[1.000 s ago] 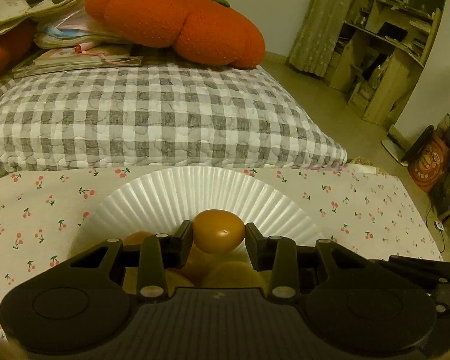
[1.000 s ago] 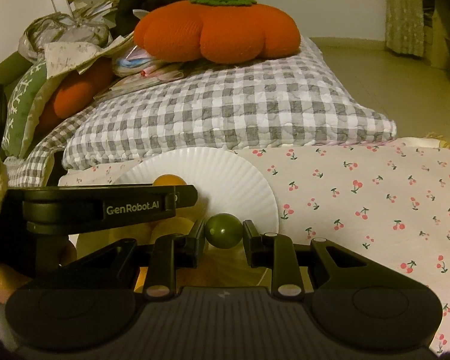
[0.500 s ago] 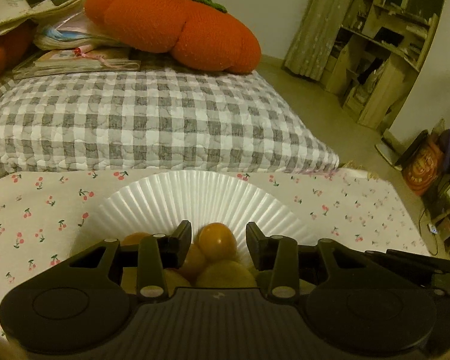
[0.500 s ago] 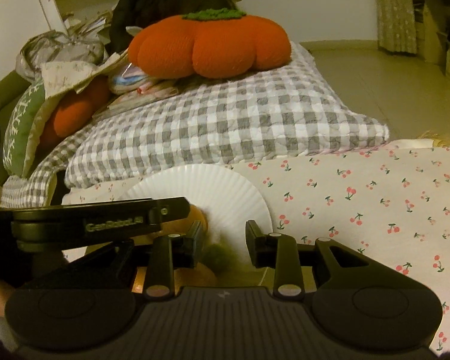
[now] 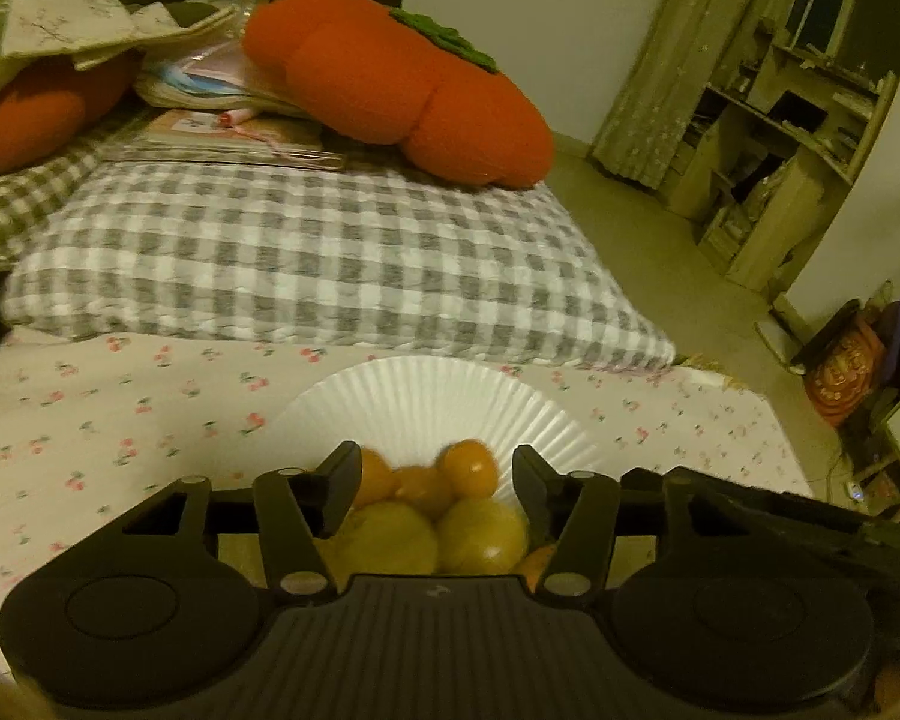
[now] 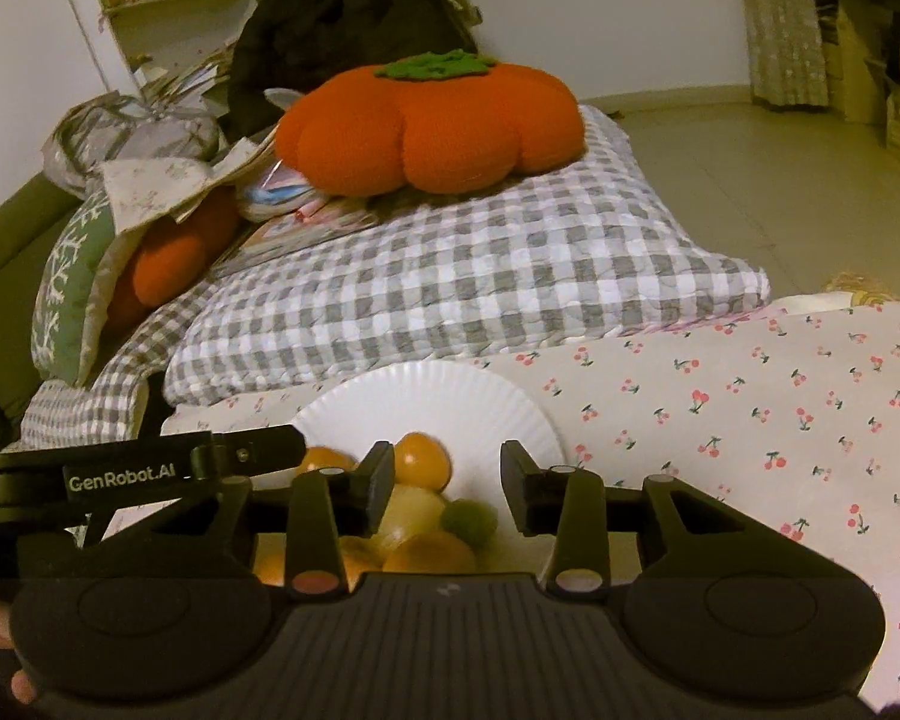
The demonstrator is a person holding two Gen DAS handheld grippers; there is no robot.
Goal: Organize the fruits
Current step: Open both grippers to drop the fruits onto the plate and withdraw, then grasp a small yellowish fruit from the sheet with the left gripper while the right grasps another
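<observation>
Both claws are hanging over the same pile of fruit right now, and neither one is gripping anything. The left gripper (image 5: 437, 483) is sitting with its jaws spread wide, and through the gap you're looking down at a few oranges (image 5: 468, 468) and a couple of yellowish fruits (image 5: 390, 540) bunched together on the white paper plate (image 5: 426, 396). The right gripper (image 6: 442, 483) is spread wide too, with a small green fruit (image 6: 468, 519) lying loose on the plate between its fingers, just beside an orange (image 6: 420, 459) and the yellow ones. The plate is resting on the cherry-print cloth (image 6: 750, 420), right in front of a grey checked pillow (image 6: 480, 294) that's got a big orange pumpkin cushion (image 6: 432, 126) sitting on top.
</observation>
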